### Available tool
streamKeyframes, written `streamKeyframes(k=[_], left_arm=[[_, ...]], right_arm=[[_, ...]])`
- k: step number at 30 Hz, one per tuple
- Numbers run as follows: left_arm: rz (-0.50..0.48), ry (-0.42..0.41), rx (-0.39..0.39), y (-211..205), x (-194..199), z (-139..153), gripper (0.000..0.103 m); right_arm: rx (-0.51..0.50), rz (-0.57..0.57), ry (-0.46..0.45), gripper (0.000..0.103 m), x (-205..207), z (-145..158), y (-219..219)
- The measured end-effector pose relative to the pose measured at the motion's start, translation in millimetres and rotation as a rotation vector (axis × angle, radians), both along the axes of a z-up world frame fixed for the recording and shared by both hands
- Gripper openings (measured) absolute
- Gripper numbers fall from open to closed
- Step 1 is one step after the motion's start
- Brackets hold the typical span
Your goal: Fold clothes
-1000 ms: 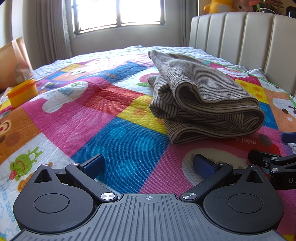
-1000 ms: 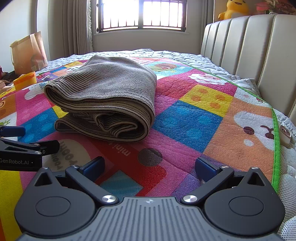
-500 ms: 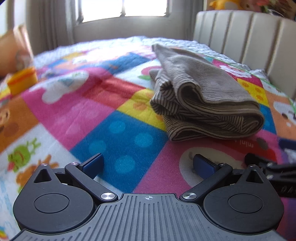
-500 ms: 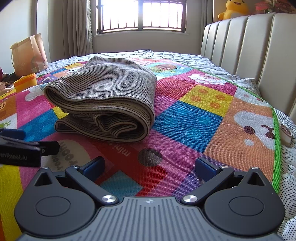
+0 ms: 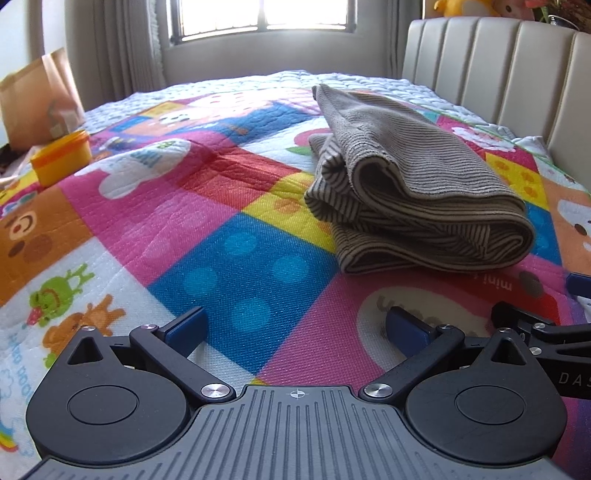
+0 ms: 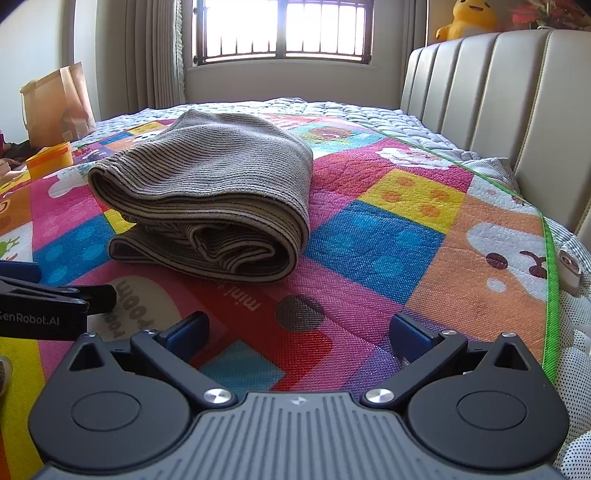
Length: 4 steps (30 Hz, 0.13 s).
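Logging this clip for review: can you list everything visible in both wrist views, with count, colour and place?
folded garment: one, grey-brown striped, on the mat ahead of both grippers
play mat: one, multicoloured cartoon print, covering the bed
headboard: one, beige padded, right side
tub: one, orange, far left on the mat
paper bag: one, brown, far left
plush toy: one, yellow, above the headboard
window: one, barred, back wall
left hand-held gripper: black, blue pads, open, empty
right hand-held gripper: same, open, empty

Garment [image 6: 207, 184]: ribbed knit cloth, matt. Play mat [image 5: 236, 266]: woven-textured, slight sheen. Headboard [image 6: 498, 96]: smooth padded leather-look. Left gripper [image 5: 295, 328]: matt black plastic, metal screws.
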<state>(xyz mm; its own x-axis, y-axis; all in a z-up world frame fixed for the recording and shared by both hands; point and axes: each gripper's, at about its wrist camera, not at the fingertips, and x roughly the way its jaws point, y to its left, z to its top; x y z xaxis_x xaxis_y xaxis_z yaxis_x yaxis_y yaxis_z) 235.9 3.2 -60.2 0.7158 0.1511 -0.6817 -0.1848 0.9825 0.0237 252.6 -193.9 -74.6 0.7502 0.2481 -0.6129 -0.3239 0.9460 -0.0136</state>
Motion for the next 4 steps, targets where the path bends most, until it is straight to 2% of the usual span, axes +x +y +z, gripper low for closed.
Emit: streamKeyframes(k=[4], left_arm=[[-0.002, -0.009, -0.013, 1.6, -1.4, 0.3, 0.103]], right_arm=[[0.000, 0.000, -0.001, 0.103, -0.2, -0.4, -0.3]])
